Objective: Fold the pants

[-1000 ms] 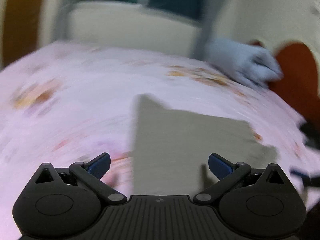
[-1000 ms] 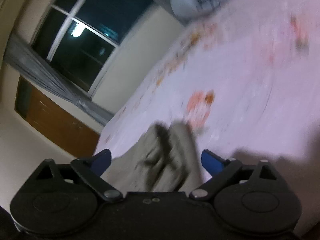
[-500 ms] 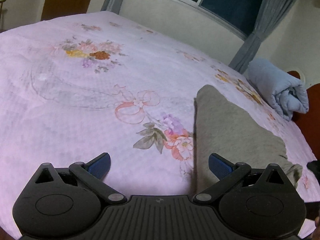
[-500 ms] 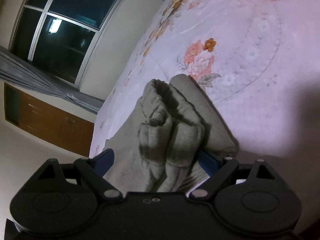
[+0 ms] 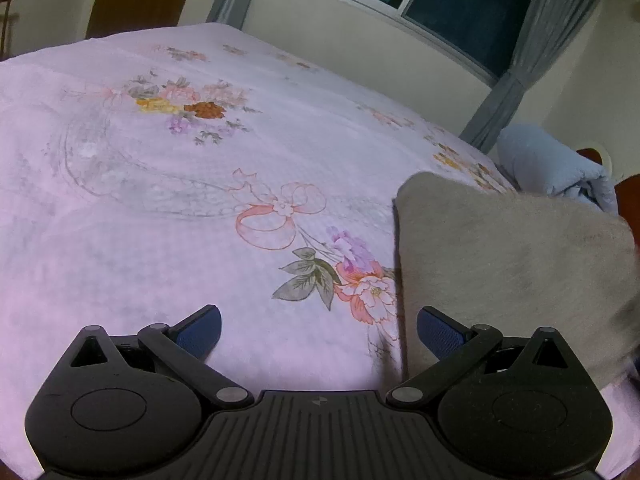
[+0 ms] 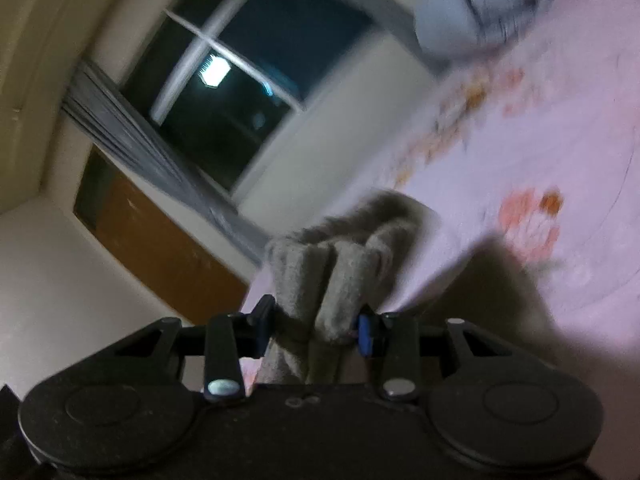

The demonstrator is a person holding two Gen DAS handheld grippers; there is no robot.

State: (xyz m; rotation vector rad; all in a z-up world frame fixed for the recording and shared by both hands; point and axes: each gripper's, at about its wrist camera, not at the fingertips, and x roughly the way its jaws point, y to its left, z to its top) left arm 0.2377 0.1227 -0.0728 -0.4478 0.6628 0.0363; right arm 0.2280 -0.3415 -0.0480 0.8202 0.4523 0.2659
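While the bed (image 5: 168, 240) is filling most of both views with its pink floral cover, I am seeing the grey pants (image 5: 508, 264) lying on it at about 3 o'clock of the left wrist view, already narrowed into a flat folded slab. A rolled blue blanket (image 5: 556, 168) is sitting beyond them at 2 o'clock, near the curtain (image 5: 516, 68) and the dark window (image 5: 464, 16).

I am judging that a further fold is in hand: the right tongs (image 6: 316, 328) are clenching a thick bunch of the pants' end, several layers squeezed between the blue pads, and that end is looking raised off the bed, though blur is making the height hard to read. The left tongs (image 5: 318, 326) are spread wide and gripping nothing, hovering over bare cover, with one pad (image 5: 438, 332) just over the pants' near left edge.

For the next move I am expecting to carry the gripped end over the flat part and lay it down square, with the left tongs pinning or smoothing the slab so it is not dragging.

From the left wrist view the long axis is running from 5 o'clock away toward 1 o'clock, the far corner pointing at the blanket. Which end is the waistband I cannot tell.
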